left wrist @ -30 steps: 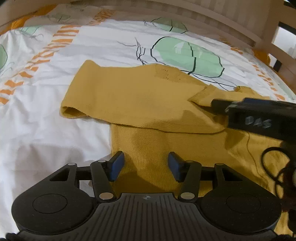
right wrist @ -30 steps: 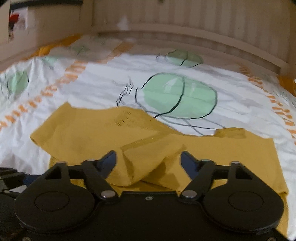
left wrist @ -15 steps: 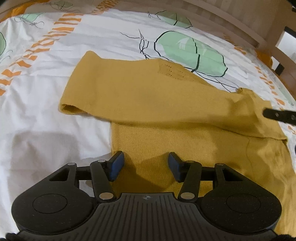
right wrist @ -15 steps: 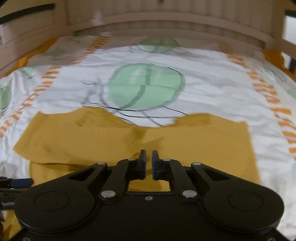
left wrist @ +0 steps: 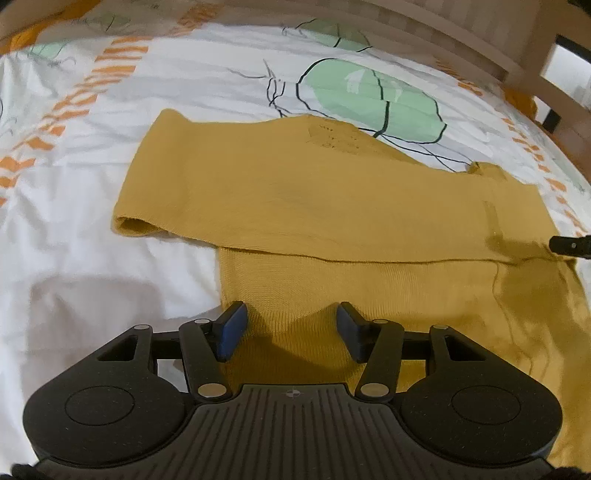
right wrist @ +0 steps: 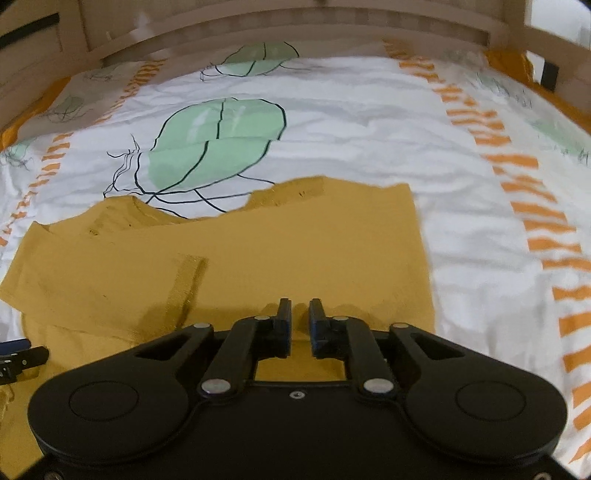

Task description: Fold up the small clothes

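A mustard-yellow knit sweater (left wrist: 332, 206) lay flat on the bedsheet (left wrist: 92, 206), a white sheet printed with green leaf shapes and orange dashes. One sleeve (left wrist: 258, 192) was folded across the body, its open cuff (left wrist: 135, 226) at the garment's left side in the left wrist view. The collar (left wrist: 484, 170) sat at the far right edge of that view, near the green leaf print (left wrist: 369, 99).

The left gripper (left wrist: 291, 328) stood over the sweater's near hem, jaws spread wide with the blue pads (left wrist: 231, 330) apart and nothing between them but knit fabric below. Whether the pads touched the cloth could not be told.

The right gripper (right wrist: 300, 326) hovered at the near edge of the sweater's other side. Its jaws were drawn almost together, with a narrow gap left between the fingertips, and no fabric was visibly caught in that gap. In the right wrist view the sleeve's ribbed cuff band (right wrist: 184, 291) lay on the body to the left of the gripper. The sweater's right edge (right wrist: 421, 258) ran straight, with bare sheet beside it.

A wooden bed frame (right wrist: 280, 26) bounded the far side of the bed. The tip of the left gripper showed at the right wrist view's lower left edge, and a dark tip of the right gripper appeared at the far right of the left wrist view.
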A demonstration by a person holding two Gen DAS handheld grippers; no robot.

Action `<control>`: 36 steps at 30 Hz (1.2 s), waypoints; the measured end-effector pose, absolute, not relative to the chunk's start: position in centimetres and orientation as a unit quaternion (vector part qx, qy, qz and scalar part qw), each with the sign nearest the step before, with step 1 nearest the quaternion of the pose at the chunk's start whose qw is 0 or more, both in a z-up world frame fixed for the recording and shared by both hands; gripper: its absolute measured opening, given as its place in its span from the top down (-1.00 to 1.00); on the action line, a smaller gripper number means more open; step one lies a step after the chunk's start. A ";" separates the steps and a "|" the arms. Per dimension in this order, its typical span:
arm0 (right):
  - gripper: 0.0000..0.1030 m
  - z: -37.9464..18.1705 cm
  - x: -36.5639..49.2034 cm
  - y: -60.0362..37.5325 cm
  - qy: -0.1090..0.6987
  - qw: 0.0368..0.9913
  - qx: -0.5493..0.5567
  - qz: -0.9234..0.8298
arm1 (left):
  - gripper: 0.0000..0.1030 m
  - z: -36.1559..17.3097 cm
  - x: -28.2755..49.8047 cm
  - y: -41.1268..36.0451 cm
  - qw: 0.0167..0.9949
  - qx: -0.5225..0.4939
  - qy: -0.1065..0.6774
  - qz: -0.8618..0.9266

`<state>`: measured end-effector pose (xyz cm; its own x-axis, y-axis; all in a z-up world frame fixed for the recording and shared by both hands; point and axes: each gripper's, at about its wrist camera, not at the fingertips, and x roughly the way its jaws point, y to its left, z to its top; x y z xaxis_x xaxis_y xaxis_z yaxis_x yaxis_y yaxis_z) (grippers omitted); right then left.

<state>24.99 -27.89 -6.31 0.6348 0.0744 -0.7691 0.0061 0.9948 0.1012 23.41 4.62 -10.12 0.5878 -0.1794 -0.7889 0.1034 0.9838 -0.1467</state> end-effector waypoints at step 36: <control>0.75 -8.0 27.6 -21.1 0.407 0.896 0.100 0.150 | -0.06 -10.9 22.0 2.8 0.913 0.015 0.403 -0.061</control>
